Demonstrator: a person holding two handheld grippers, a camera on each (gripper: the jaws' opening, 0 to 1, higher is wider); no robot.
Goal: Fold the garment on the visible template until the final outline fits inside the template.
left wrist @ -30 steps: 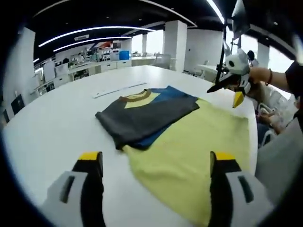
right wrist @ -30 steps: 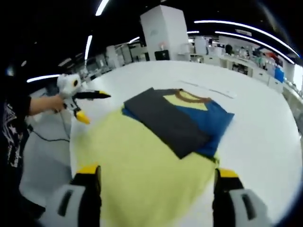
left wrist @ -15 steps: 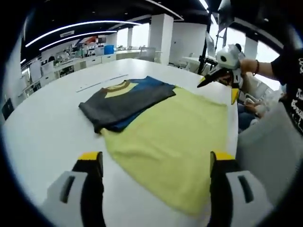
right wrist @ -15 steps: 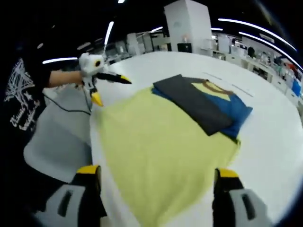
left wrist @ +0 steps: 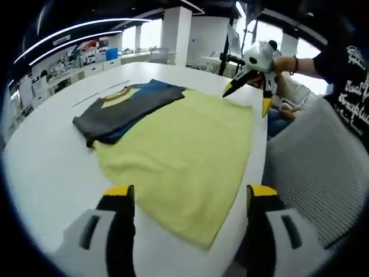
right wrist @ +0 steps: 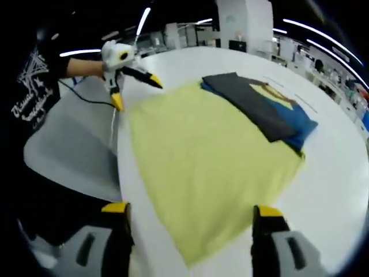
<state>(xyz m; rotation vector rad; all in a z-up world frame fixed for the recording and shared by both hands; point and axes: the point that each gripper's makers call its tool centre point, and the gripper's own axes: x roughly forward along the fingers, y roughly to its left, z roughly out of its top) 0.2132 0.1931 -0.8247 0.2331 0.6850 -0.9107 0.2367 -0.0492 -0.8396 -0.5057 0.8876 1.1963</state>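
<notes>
**Sleeves folded in, long body still to go**

The garment (left wrist: 173,150) lies flat on the white table (left wrist: 46,167), its yellow body stretching toward the near edge and its hem reaching that edge. At the collar end, a dark grey panel (left wrist: 118,112) is folded across the blue shoulder (right wrist: 297,130), so the top looks partly done. The long yellow section is unfolded, which I judge to be the main work left (the thin line past the collar may mark the template, too faint to tell).

The left gripper (left wrist: 187,199) hovers above the hem, jaws wide apart, empty. The right gripper (right wrist: 190,216) is likewise spread and holds nothing.
</notes>
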